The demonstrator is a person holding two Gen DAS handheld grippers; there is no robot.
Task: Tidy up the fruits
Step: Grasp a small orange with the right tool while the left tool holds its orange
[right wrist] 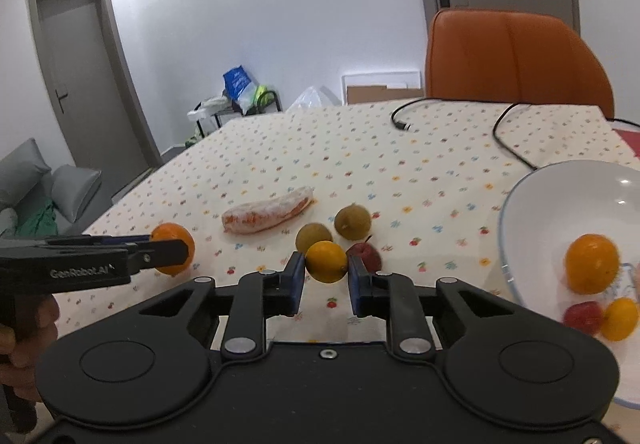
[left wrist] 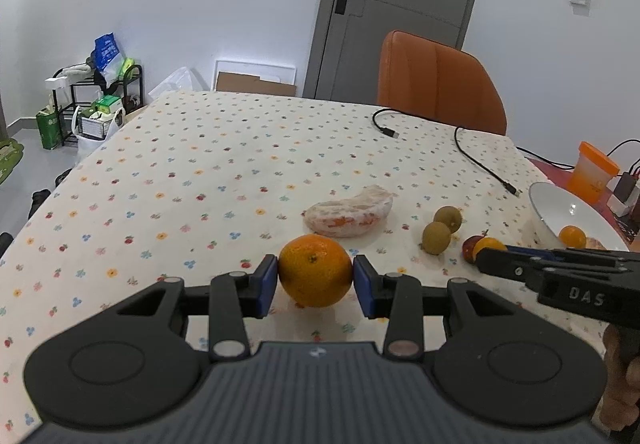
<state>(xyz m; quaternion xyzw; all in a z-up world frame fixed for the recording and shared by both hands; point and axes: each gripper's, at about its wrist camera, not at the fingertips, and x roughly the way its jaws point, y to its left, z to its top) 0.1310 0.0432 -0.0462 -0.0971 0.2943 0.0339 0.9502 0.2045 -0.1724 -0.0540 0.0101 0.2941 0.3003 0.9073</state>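
While the left tongs (left wrist: 315, 276) clamp an orange (left wrist: 315, 270) above the near bench (left wrist: 200, 171), the right tongs (right wrist: 325, 272) grip a small yellow citrus (right wrist: 326, 261). Just behind that citrus lie two brown-green fruits (right wrist: 352, 222) and one red fruit (right wrist: 366, 255). One peeled pomelo wedge (right wrist: 267, 215) lies farther back. One white bowl (right wrist: 540, 195) at right holds three fruits. Two black cables (left wrist: 480, 159) trail before an orange chair (left wrist: 438, 81).
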